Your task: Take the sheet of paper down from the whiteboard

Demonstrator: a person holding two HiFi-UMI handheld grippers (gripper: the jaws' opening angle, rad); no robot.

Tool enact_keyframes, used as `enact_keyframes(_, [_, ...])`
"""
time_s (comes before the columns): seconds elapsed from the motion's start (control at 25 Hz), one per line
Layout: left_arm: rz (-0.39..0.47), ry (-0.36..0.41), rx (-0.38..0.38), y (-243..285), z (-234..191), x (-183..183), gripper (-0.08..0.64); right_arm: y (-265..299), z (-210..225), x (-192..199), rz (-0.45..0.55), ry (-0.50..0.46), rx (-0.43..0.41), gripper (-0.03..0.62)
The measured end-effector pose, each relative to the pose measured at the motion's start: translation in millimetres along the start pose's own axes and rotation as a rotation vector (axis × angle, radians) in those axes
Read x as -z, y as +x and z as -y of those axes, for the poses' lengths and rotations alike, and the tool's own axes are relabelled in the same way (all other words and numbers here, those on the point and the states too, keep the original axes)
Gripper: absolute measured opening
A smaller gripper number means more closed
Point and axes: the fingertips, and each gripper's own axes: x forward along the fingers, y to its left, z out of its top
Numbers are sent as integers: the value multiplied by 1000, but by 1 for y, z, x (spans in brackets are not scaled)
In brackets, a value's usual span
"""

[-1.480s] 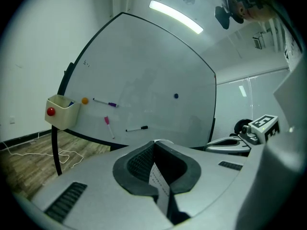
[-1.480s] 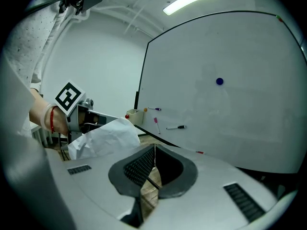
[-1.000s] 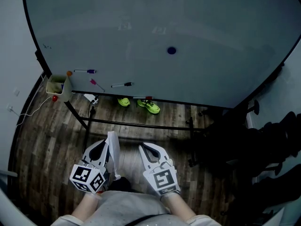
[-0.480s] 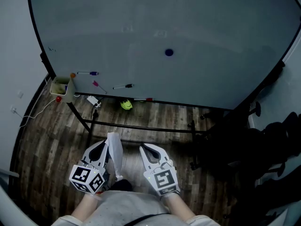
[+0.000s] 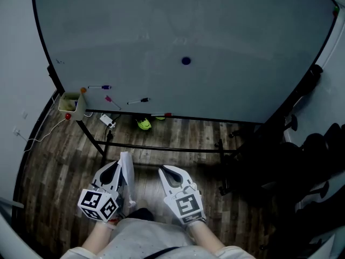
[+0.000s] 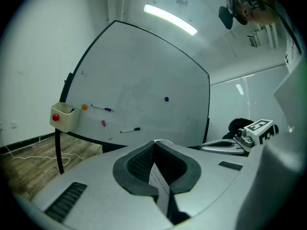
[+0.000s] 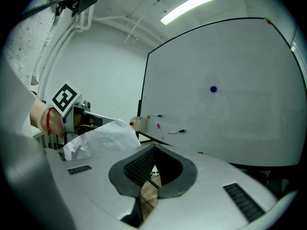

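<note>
My left gripper (image 5: 118,165) is shut on the white sheet of paper (image 5: 128,179), which stands edge-up beside it over the floor. In the left gripper view the paper (image 6: 159,182) is pinched between the closed jaws (image 6: 154,142). In the right gripper view the crumpled sheet (image 7: 100,138) hangs at the left. My right gripper (image 5: 161,169) is next to it, shut with nothing in it (image 7: 154,146). The whiteboard (image 5: 215,31) stands ahead, bare but for a blue magnet (image 5: 186,61).
Several markers (image 5: 138,100) stick to the board's lower left by a cream cup (image 5: 70,102). The stand's black crossbar (image 5: 161,147) runs low in front. Green shoes (image 5: 144,124) show under the board. Dark chairs (image 5: 312,155) stand at right; a white cable (image 5: 32,139) lies at left.
The board sits slightly farther off in the head view, and less of the green shoes shows under it. Both grippers stay shut, the paper still in the left one.
</note>
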Motion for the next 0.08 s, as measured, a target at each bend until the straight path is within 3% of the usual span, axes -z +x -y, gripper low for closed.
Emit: enact_keyframes(0.08, [2,3,-5,-5,1,0,15,-5,-3,0,2,3,-6,20])
